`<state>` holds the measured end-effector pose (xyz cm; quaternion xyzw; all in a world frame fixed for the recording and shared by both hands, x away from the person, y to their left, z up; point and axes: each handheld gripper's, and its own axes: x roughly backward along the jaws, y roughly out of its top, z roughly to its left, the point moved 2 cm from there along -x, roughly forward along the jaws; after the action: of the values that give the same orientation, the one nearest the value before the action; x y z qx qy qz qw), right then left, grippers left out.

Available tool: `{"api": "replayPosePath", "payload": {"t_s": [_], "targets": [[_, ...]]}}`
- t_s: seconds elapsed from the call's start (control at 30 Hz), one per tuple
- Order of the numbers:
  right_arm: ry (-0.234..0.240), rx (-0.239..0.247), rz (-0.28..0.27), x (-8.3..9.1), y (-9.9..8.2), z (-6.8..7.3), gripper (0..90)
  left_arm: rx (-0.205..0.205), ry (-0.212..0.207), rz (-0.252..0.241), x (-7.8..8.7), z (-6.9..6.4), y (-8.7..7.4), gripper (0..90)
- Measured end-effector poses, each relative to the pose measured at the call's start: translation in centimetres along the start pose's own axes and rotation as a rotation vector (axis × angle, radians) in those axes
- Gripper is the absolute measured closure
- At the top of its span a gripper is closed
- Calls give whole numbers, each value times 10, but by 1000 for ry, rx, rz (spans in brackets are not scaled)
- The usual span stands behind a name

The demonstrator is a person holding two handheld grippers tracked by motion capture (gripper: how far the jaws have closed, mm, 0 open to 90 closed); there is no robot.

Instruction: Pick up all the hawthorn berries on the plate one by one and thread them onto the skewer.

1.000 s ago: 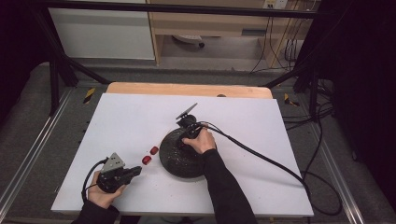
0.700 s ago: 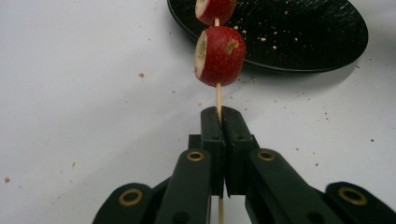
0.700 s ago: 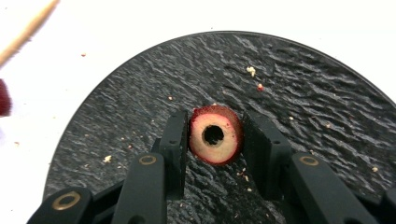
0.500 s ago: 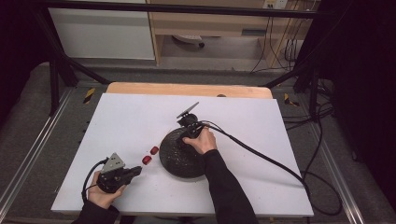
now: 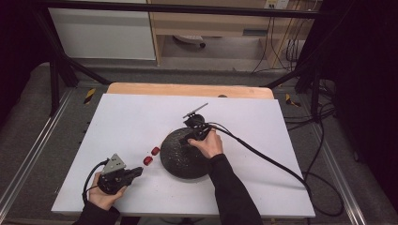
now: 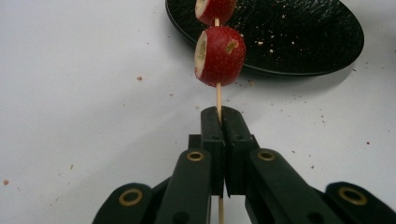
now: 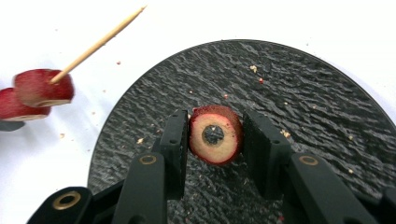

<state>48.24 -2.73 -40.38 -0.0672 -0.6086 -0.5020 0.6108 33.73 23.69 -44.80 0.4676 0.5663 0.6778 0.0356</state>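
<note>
**High view: third slice lifted off the plate**

High view: my right gripper (image 5: 191,137) had risen slightly over the black plate (image 5: 176,159) mid-table since a second before; my left gripper (image 5: 136,171) stayed near the front-left corner.

Left gripper view: jaws pressed together, pinching the skewer (image 6: 218,98) with two slices (image 6: 219,56).

Right gripper view: jaws pinched a cored slice (image 7: 215,135), ready for threading.

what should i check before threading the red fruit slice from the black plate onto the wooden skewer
1. Left gripper clamped on thin wooden skewer: ok.
2. Two red fruit pieces already seated on that skewer: ok.
3. Right gripper gripping cored red fruit slice: ok.
4. Slice lifted clear of round black textured plate: cannot tell.
5. Skewer's pointed tip bare: ok.
6. Tip lined up with the slice's hole: not ok.
</note>
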Motion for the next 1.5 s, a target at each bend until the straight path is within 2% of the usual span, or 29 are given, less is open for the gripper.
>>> {"api": "replayPosePath", "payload": {"t_s": [0.23, 0.43, 0.7, 0.97, 1.5], "targets": [[39, -20, -69, 9, -11, 0, 626, -2, 0, -4, 0, -1, 0, 885], [61, -31, -105, 14, -20, 1, 627, -1, -4, -6, 0, -3, 0, 886], [105, -45, -207, 22, -33, 6, 627, -2, -9, -15, 1, -6, 1, 885], [151, -103, -339, 23, -51, 6, 627, 1, -11, -22, 1, -8, 2, 886], [200, -219, -559, 23, -78, 2, 628, 1, -28, -24, -3, -16, 2, 886]]}}
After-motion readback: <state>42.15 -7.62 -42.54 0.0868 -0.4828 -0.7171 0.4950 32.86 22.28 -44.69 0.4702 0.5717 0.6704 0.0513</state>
